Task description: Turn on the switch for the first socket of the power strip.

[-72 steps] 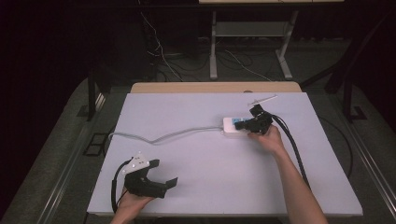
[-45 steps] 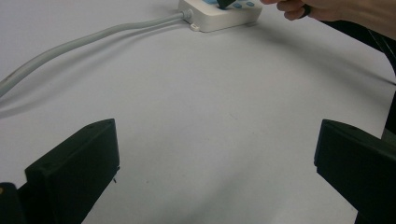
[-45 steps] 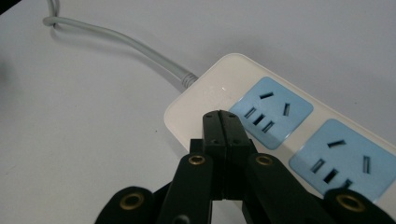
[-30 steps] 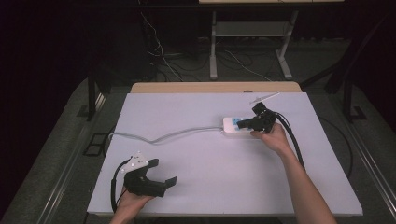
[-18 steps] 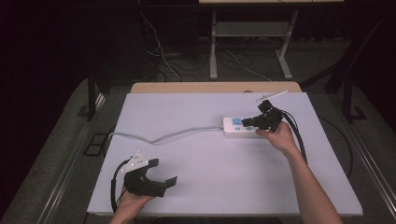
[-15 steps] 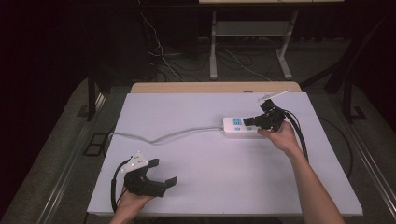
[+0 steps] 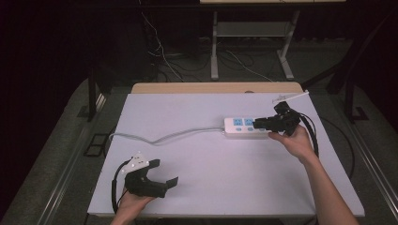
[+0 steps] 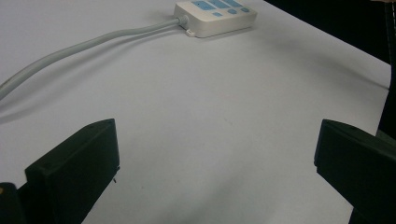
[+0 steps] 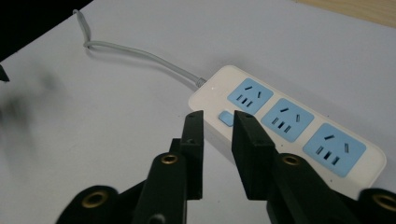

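While hovering, right tongs [image 9: 217,122] slightly parted, power strip [image 9: 289,126] untouched.

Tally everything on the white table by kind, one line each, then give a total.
Power strip: 1, white with 3 blue sockets and a grey cord
Hand-held gripper: 2, the left hand-held gripper near the front edge, the right hand-held gripper over the strip's blue switch
Total: 3

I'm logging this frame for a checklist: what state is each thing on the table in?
Power strip: flat on the table, three sockets empty.
Its cord: slack, curving off the left edge.
Right gripper: jaws just opening, narrow gap, nothing between them.
Left gripper: jaws wide open, empty.
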`<state>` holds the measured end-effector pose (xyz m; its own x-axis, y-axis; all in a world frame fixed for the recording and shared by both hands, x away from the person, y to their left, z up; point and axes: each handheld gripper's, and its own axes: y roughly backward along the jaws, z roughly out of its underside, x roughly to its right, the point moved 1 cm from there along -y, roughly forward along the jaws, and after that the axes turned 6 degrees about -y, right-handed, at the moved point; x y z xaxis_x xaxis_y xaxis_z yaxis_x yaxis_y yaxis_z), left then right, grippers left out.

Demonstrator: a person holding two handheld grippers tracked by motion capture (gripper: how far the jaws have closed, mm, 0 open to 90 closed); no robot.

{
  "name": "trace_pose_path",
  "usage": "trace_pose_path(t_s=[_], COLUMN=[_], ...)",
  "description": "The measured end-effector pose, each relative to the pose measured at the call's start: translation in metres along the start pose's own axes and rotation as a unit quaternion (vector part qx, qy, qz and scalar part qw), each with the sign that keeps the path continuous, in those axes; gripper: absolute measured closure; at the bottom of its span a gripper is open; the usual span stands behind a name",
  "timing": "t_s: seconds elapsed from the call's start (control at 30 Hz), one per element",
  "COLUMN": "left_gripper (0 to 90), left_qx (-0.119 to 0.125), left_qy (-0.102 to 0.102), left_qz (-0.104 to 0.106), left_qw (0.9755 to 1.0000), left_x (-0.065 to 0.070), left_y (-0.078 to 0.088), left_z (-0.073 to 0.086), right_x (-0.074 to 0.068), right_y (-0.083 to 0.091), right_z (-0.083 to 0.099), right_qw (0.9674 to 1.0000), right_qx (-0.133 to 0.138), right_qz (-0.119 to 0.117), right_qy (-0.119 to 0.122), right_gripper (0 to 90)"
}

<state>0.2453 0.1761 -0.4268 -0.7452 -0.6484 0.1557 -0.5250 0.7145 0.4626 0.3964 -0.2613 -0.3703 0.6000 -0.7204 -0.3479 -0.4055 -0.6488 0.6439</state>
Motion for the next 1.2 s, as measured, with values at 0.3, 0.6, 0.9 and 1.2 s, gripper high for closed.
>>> trace_pose_path(t_s=[0.3,0.6,0.9,1.2], left_gripper=[0.0,0.0,0.0,0.0], left_qx=[0.001,0.001,0.001,0.001], left_qy=[0.001,0.001,0.001,0.002], left_qz=[0.001,0.001,0.000,0.000], left_qw=[1.0000,1.0000,1.0000,1.0000], left_x=[0.001,0.001,0.001,0.001], left_y=[0.000,-0.001,0.000,0.000], left_z=[0.000,0.000,0.000,0.000], right_x=[-0.001,-0.002,-0.014,-0.022], right_y=[0.019,0.032,0.043,0.051], right_z=[0.019,0.042,0.061,0.081], right_qw=[0.9993,0.9981,0.9983,0.9978], right_qx=[0.024,0.027,0.035,0.046], right_qz=[0.015,0.018,0.007,-0.006], right_qy=[-0.025,-0.053,-0.046,-0.046], right_gripper=[33.3,0.1,0.1,0.1])
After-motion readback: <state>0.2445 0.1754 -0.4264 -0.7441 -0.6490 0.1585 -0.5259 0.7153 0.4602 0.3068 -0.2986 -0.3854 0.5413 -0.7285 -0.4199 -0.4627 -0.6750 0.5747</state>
